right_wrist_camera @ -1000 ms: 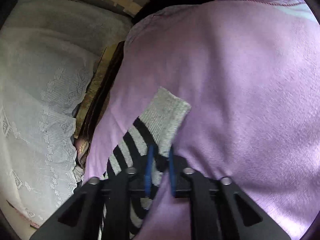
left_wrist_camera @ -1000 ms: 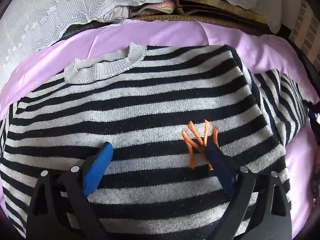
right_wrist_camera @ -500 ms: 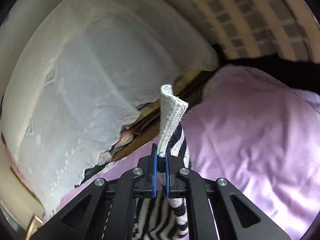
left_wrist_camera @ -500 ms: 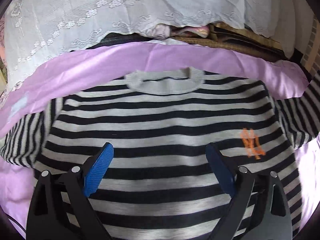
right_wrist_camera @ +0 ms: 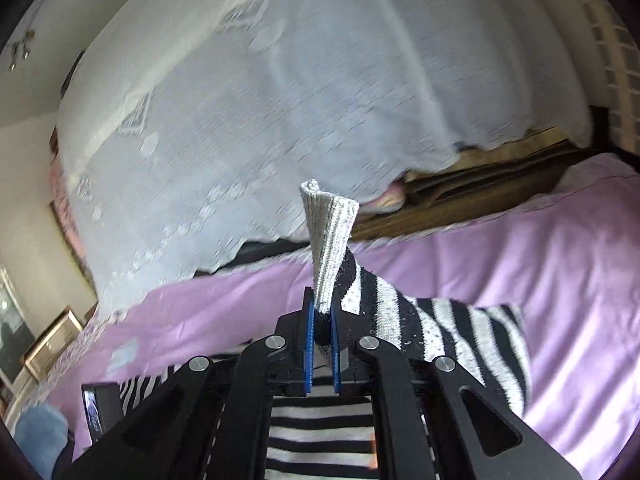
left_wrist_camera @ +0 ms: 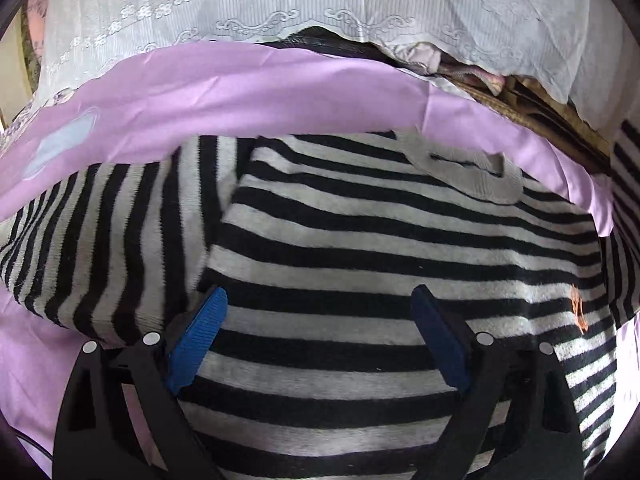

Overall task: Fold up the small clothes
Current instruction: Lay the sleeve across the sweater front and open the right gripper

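In the left wrist view, the left tool (left_wrist_camera: pixel 316 320) hovered spread wide and empty over the striped sweater (left_wrist_camera: pixel 380 272), which lay flat on the purple sheet (left_wrist_camera: pixel 240 88). Its grey collar (left_wrist_camera: pixel 468 176) sat upper right and one sleeve (left_wrist_camera: pixel 100 236) ran toward the left edge.

In the right wrist view, the right tool (right_wrist_camera: pixel 320 344) was clamped tight on the other sleeve's grey cuff (right_wrist_camera: pixel 330 236), lifted upright at centre. That sleeve trailed lower right, so this tool seemed best placed to fold it across the body, which only the left view showed whole.
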`<state>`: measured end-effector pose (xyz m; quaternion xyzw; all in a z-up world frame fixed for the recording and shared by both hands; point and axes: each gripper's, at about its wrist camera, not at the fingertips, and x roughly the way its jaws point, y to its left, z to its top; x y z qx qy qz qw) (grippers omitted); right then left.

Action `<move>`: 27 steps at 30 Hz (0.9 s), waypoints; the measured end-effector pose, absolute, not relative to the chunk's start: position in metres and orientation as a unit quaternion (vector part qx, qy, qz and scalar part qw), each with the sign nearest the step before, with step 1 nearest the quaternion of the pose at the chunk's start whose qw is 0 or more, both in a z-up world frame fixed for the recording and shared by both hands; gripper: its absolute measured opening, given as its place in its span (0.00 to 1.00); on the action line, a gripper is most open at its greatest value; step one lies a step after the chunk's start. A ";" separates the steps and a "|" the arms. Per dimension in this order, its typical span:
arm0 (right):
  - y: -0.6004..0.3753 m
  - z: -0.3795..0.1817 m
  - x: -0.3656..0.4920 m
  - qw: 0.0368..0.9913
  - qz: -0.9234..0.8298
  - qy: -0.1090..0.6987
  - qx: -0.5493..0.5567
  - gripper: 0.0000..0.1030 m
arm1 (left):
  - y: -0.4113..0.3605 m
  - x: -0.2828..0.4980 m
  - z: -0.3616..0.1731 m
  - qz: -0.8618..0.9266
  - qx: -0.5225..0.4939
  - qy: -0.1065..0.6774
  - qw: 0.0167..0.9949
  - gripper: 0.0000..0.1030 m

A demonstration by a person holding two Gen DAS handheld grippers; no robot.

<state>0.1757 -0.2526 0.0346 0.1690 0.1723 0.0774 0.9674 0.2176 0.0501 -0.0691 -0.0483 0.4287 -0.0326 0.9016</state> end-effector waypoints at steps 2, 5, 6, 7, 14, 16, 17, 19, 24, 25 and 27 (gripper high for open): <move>-0.224 0.018 0.189 0.963 0.090 0.200 0.154 0.07 | 0.055 0.220 -0.070 -0.038 -0.059 0.430 0.900 0.88; -0.192 -0.008 0.205 0.956 0.102 0.245 0.128 0.07 | 0.056 0.219 -0.070 -0.036 -0.057 0.428 0.901 0.88; -0.184 -0.017 0.209 0.954 0.102 0.259 0.114 0.07 | 0.053 0.219 -0.071 -0.032 -0.048 0.426 0.903 0.88; -0.178 -0.023 0.212 0.952 0.101 0.270 0.101 0.07 | 0.052 0.219 -0.072 -0.030 -0.045 0.426 0.903 0.88; -0.159 -0.041 0.212 0.947 0.105 0.294 0.073 0.07 | 0.052 0.220 -0.073 -0.026 -0.044 0.426 0.903 0.88; -0.160 -0.042 0.214 0.946 0.107 0.297 0.074 0.07 | 0.052 0.220 -0.073 -0.025 -0.043 0.426 0.904 0.88; -0.157 -0.046 0.217 0.945 0.107 0.299 0.074 0.07 | 0.051 0.220 -0.074 -0.023 -0.041 0.426 0.904 0.88; -0.156 -0.049 0.220 0.943 0.110 0.306 0.075 0.07 | 0.050 0.221 -0.074 -0.022 -0.038 0.426 0.903 0.88; -0.150 -0.061 0.230 0.930 0.123 0.340 0.072 0.11 | 0.050 0.222 -0.075 -0.021 -0.037 0.427 0.903 0.89; -0.149 -0.063 0.232 0.926 0.127 0.347 0.071 0.12 | 0.050 0.222 -0.076 -0.021 -0.037 0.427 0.903 0.89; -0.145 -0.067 0.234 0.918 0.143 0.363 0.068 0.24 | 0.050 0.222 -0.076 -0.021 -0.036 0.427 0.903 0.89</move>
